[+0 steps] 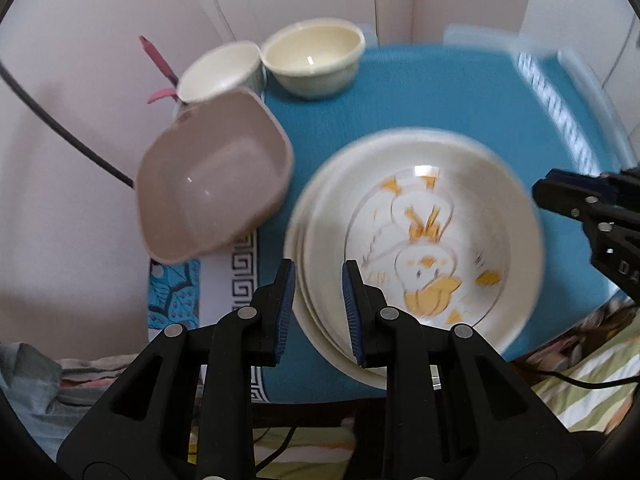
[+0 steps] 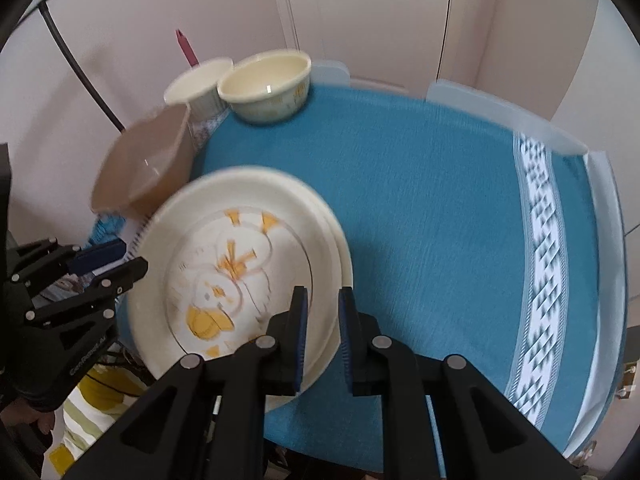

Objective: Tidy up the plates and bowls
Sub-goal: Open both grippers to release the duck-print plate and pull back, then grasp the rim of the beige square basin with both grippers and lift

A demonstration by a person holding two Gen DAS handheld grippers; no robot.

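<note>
Both grippers, left (image 1: 319, 312) and right (image 2: 323, 334), pinch the plate stack (image 1: 420, 240) rim between their jaws; next, carry it level.

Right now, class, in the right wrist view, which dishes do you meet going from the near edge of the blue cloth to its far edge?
Stack of plates with the orange duck print → brown square bowl → cream round bowl.
</note>
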